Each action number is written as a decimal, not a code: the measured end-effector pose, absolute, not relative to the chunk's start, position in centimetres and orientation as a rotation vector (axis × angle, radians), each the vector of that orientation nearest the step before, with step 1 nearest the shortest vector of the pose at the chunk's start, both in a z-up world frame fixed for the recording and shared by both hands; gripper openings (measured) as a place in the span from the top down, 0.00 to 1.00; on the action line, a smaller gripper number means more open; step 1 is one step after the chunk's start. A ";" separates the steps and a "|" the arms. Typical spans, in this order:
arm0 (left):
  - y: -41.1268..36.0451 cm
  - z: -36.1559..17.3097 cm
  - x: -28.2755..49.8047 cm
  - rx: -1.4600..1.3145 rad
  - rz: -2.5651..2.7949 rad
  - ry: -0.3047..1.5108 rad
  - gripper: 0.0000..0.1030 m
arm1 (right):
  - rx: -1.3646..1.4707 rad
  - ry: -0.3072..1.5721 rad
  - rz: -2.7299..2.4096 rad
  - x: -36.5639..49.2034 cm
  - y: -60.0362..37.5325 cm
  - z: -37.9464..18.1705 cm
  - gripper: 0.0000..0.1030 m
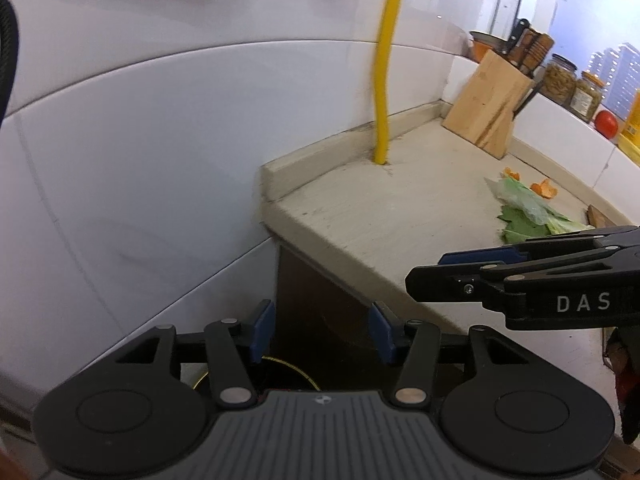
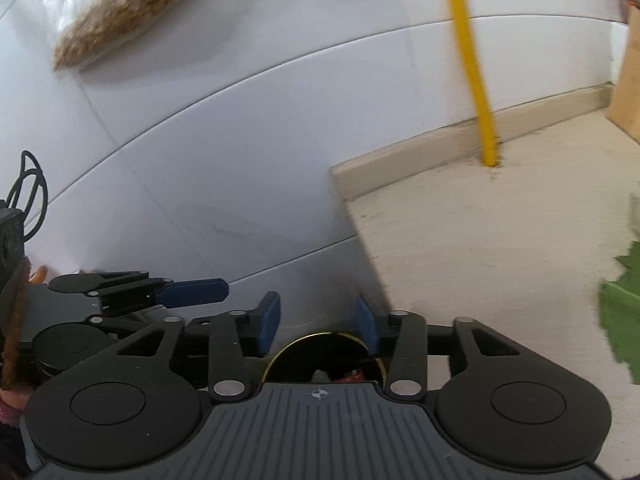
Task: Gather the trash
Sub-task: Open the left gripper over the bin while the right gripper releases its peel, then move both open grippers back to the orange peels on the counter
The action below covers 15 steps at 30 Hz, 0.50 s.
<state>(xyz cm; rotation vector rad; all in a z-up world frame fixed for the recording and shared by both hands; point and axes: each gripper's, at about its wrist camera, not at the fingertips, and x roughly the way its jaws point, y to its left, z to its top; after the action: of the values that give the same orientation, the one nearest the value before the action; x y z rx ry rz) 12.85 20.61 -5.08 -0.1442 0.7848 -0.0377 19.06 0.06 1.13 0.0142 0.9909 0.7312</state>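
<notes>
1. Both empty: left gripper [image 1: 322, 332] and right gripper [image 2: 318, 322], jaws apart, above the gold-rimmed bin [image 2: 320, 354].
2. Left to collect on the countertop [image 1: 400, 216]: lettuce leaves [image 1: 528, 216], orange peel [image 1: 544, 189].

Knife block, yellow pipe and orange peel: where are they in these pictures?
knife block [image 1: 486, 108], left wrist view, on its wooden side face.
yellow pipe [image 1: 382, 80], left wrist view, midway up the pipe.
orange peel [image 1: 545, 189], left wrist view, on the larger piece lying on the counter.
</notes>
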 end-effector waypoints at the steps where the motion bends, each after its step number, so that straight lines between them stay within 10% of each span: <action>1: 20.3 -5.0 13.1 -0.140 -0.044 0.784 0.51 | 0.016 0.987 0.720 19.2 -0.4 1.2 0.45; 15: 14.3 -4.4 17.1 -0.069 -0.161 0.784 0.42 | 0.042 0.898 0.556 19.8 -8.0 3.5 0.22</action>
<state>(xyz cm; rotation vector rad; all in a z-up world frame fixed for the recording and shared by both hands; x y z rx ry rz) 17.11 14.33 -4.40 -0.0686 0.7836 -0.1610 19.81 -7.99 3.48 0.0424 0.8977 0.5561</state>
